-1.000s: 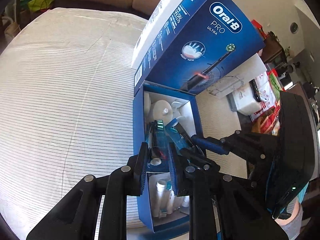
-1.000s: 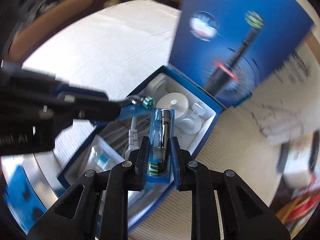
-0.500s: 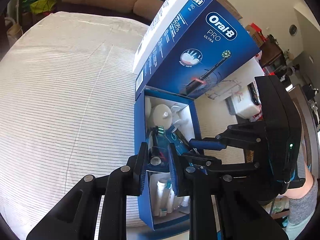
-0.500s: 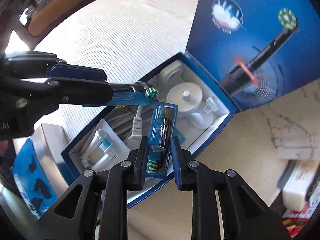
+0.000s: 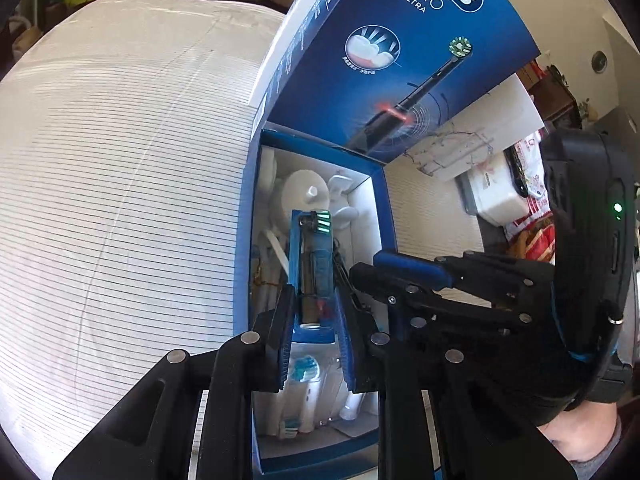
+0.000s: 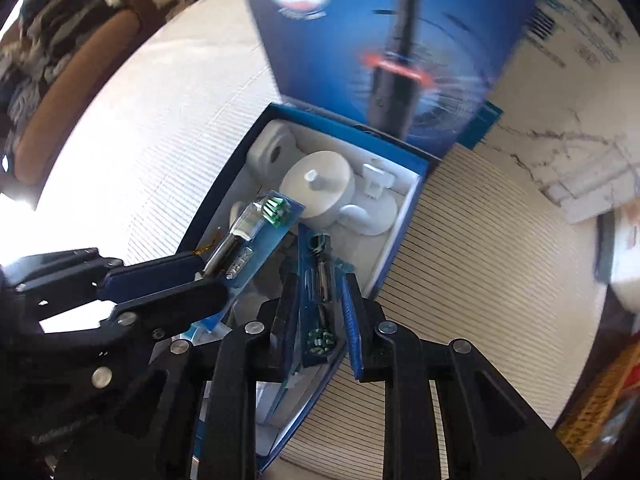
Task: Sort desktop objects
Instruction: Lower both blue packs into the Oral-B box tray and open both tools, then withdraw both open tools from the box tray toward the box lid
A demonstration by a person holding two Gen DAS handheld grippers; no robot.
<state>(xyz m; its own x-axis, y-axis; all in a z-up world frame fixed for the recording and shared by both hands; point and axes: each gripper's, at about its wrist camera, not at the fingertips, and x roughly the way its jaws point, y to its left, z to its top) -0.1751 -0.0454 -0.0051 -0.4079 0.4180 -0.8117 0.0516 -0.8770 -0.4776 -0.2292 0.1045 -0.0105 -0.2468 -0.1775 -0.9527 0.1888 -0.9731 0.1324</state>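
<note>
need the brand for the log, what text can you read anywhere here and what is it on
"Oral-B": lid of the open blue box, partly cut off at the frame's top edge.
"PRO": same lid, under the logo.
"ULTRA": same lid, under "PRO".
Fine print on the lid's side and under its tooth picture: too small.
Right wrist view: lid text blurred.

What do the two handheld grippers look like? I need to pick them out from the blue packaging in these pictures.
Both grippers, the left gripper and the right gripper, are matte black linkage frames with round silver pivot pins. Each ends in two flat fingers with ribbed blue pads on the inner faces. The right one's bulky black housing shows a small green light. A grey sleeve shows behind it.
</note>
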